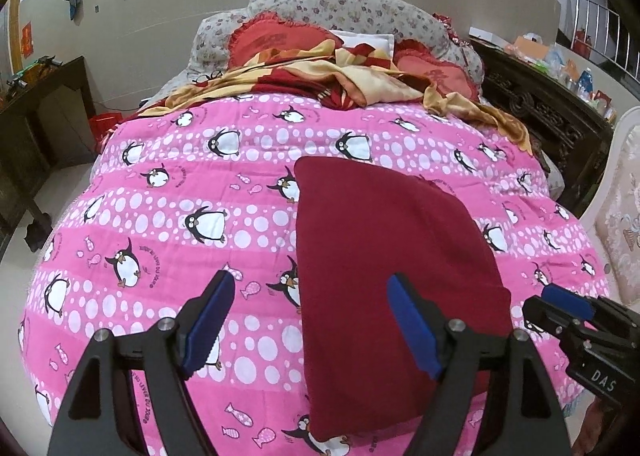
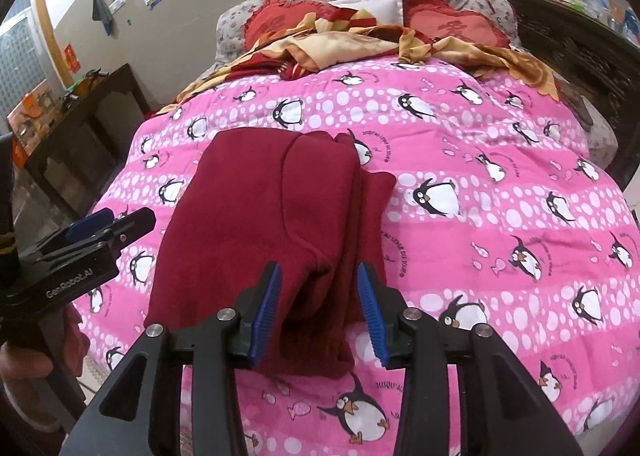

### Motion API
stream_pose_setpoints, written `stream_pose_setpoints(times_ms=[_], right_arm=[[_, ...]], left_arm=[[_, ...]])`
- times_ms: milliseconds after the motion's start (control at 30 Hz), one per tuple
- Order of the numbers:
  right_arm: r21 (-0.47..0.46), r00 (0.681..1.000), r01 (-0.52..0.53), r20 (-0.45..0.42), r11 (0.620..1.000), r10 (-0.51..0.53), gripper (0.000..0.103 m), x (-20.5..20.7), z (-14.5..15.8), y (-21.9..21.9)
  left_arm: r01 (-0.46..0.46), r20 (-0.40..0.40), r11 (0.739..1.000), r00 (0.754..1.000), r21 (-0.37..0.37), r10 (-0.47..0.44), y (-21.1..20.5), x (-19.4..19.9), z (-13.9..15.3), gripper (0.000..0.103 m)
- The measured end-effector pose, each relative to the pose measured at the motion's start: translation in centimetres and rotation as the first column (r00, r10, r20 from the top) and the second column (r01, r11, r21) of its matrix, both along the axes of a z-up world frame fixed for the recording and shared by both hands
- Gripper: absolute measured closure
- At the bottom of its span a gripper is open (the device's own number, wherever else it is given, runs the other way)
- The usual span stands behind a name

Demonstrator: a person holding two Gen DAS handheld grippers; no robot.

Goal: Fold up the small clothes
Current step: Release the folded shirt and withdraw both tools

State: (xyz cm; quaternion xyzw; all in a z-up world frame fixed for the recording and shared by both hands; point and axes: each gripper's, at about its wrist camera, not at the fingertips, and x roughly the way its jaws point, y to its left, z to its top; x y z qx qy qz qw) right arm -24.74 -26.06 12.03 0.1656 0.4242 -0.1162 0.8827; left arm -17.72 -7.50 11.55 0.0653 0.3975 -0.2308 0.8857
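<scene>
A dark red garment (image 1: 384, 256) lies folded into a long shape on the pink penguin quilt (image 1: 168, 184); it also shows in the right wrist view (image 2: 256, 216), with a folded sleeve or edge along its right side. My left gripper (image 1: 310, 296) is open, above the garment's near left edge, holding nothing. My right gripper (image 2: 318, 288) is open over the garment's near right end, holding nothing. The right gripper shows at the right edge of the left wrist view (image 1: 568, 304), and the left gripper at the left of the right wrist view (image 2: 112, 222).
Red heart pillows (image 1: 272, 40) and a crumpled red and yellow blanket (image 1: 340, 76) lie at the head of the bed. A dark wooden table (image 1: 36, 104) stands on the left. A carved dark cabinet (image 1: 552, 116) and a pale chair (image 1: 620, 208) stand on the right.
</scene>
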Motion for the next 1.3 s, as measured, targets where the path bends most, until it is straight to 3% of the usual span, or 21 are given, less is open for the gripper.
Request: stream_pose_setpoints(times_ms=[367, 767, 1133, 1300], right_arm=[[-0.037, 1.000, -0.005, 0.016, 0.999, 0.006, 0.040, 0.7, 0.2, 1.6], [-0.104, 1.000, -0.012, -0.006, 0.995, 0.012, 0.040, 0.6, 2.5, 2.5], [-0.218, 0.994, -0.082, -0.083, 0.973, 0.066, 0.040, 0.2, 4.8, 3.0], [-0.268, 0.991, -0.116, -0.096, 0.956, 0.094, 0.040, 0.7, 5.1, 3.6]], left_arm=[[0.018, -0.006, 1.000, 1.000, -0.007, -0.018, 0.4, -0.9, 0.9, 0.020], [0.009, 0.062, 0.999, 0.998, -0.037, -0.007, 1.6, -1.9, 3.7, 0.020], [-0.058, 0.053, 0.990, 0.996, -0.131, 0.065, 2.8, -2.5, 4.5, 0.021], [-0.073, 0.052, 0.989, 0.995, -0.126, 0.080, 3.4, -2.9, 4.1, 0.020]])
